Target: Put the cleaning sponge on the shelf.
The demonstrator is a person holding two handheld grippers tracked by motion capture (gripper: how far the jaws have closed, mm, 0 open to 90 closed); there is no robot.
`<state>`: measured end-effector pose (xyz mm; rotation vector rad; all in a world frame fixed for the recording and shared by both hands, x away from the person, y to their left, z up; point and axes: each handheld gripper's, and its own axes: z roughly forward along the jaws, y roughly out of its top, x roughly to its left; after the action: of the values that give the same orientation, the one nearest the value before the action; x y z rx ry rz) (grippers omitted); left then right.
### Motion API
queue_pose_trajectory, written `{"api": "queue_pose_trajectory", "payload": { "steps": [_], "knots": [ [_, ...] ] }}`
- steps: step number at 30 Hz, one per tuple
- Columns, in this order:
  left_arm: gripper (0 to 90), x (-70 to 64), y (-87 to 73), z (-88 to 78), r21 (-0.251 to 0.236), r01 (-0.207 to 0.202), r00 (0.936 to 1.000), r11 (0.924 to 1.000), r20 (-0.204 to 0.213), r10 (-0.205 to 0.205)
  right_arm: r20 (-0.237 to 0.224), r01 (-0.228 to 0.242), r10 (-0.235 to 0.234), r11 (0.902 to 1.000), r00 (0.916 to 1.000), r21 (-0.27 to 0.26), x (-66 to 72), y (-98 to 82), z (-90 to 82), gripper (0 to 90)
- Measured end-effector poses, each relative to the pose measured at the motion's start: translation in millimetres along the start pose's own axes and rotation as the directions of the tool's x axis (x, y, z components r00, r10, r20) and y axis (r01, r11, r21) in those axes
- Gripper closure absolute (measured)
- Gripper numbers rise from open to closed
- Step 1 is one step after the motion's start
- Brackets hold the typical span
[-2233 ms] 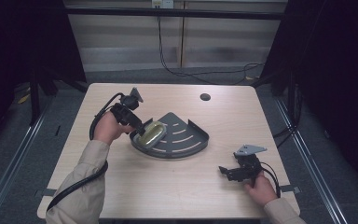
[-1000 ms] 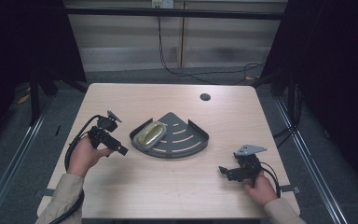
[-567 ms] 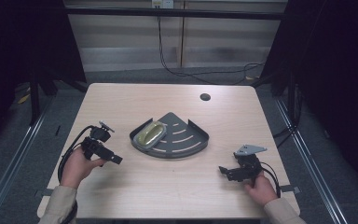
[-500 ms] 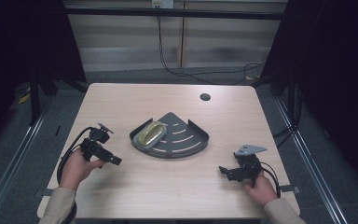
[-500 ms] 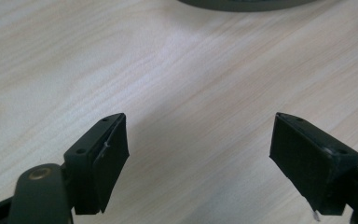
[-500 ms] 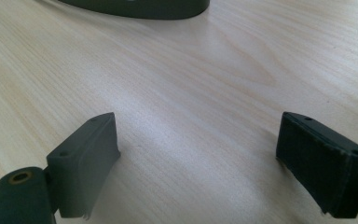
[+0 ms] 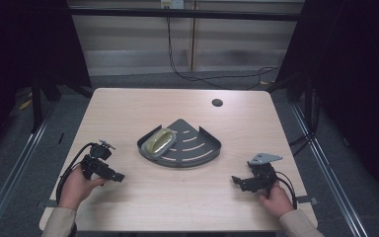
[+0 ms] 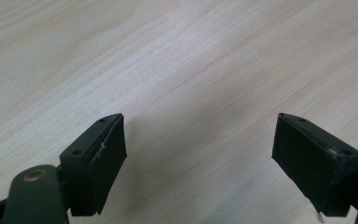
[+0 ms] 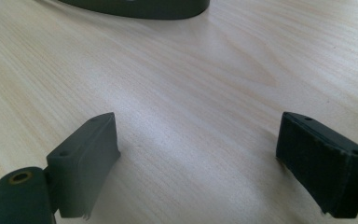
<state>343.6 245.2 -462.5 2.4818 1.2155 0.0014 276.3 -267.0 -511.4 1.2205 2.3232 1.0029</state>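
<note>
A dark grey quarter-round slotted tray (image 7: 200, 148) lies in the middle of the light wooden table. A yellowish oval object (image 7: 160, 141) rests in its left corner. My left gripper (image 7: 116, 176) sits low over the near-left part of the table, pointing right, well apart from the tray. Its jaws stand open over bare wood in the left gripper view (image 8: 200, 135). My right gripper (image 7: 237, 181) is at the near right, pointing left. It is open with nothing between its pads (image 9: 198, 135), and the tray's wall (image 9: 140, 7) shows at the top of the right gripper view.
A small dark round cap (image 7: 217, 102) sits in the tabletop at the back right. Black cables (image 7: 197, 74) run along the floor behind the table. Dark frames stand at both sides, and metal rails (image 7: 15, 168) flank the table.
My left gripper has drawn back from the tray's left corner toward the near-left of the table and sunk lower, empty. The yellowish object stays in the tray. The right gripper has kept still.
</note>
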Motion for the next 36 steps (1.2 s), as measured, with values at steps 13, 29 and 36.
{"api": "queue_pose_trajectory", "payload": {
  "steps": [13, 29, 36],
  "knots": [
    [15.8, 4.9, -13.7, 6.2, 0.005, 0.012, 0.9997, 0.9999, -0.023, -0.011, 0.001, 0.0, 0.0, 1.0, 1.0, 0.0, 0.1, 0.0, 0.0, 12.3],
    [11.8, -0.9, -25.3, 11.9, -0.069, -0.069, 0.9948, 0.9952, -0.08, 0.064, 0.001, -0.001, 0.001, 1.0, 1.0, 0.001, 0.3, 0.0, 0.0, 12.2],
    [7.7, -3.8, -29.1, 15.0, -0.082, -0.108, 0.9897, 0.9907, -0.103, 0.1, 0.002, -0.002, 0.002, 1.0, 1.0, 0.0, 0.3, 0.0, 0.0, 12.2]
  ]
}}
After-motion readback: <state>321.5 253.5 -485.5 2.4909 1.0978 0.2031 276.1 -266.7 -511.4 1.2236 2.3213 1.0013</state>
